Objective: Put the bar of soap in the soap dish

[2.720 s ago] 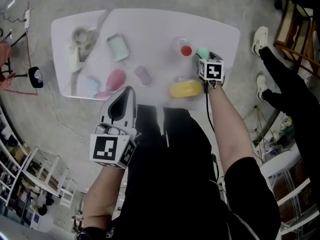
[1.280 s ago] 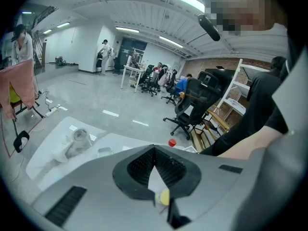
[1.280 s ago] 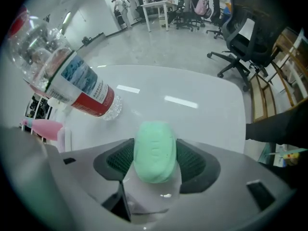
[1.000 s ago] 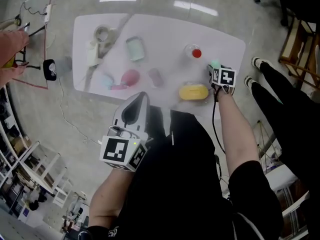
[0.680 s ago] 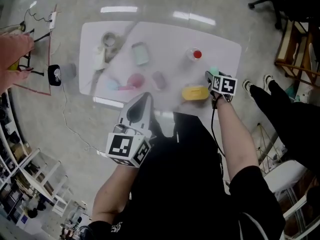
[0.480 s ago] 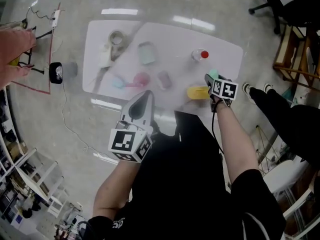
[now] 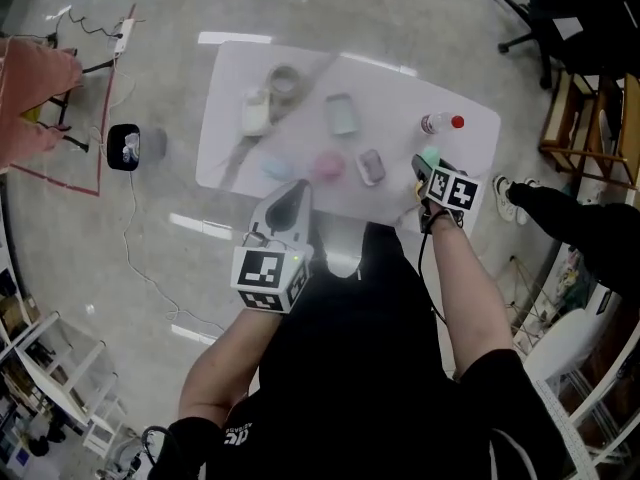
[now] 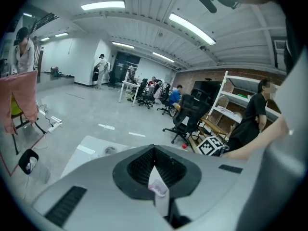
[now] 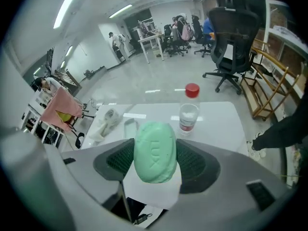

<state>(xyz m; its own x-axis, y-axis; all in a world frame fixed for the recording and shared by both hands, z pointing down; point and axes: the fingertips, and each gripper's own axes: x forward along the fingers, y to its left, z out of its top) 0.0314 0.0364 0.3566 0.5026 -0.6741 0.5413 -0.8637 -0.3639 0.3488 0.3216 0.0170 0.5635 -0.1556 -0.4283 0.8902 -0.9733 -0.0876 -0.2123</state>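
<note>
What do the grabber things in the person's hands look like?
Both the left gripper and right gripper are grey, with dark ribbed pads and a white cube of black square markers. A black cable runs from the right one. The person wears black short sleeves.

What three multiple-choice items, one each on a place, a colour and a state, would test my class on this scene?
1. Where does the bottle stand?
A. On the floor
B. On the table
C. In the left gripper

2. What colour is the soap?
A. Pink
B. Yellow
C. Green

3. What is the right gripper's state?
A. Shut on the soap
B. Open and empty
C. Shut on the bottle

Answers:
1 B: the bottle stands upright on the white table.
2 C: the soap is pale green.
3 A: the right gripper has a jaw pressed against each side of the soap.
</note>
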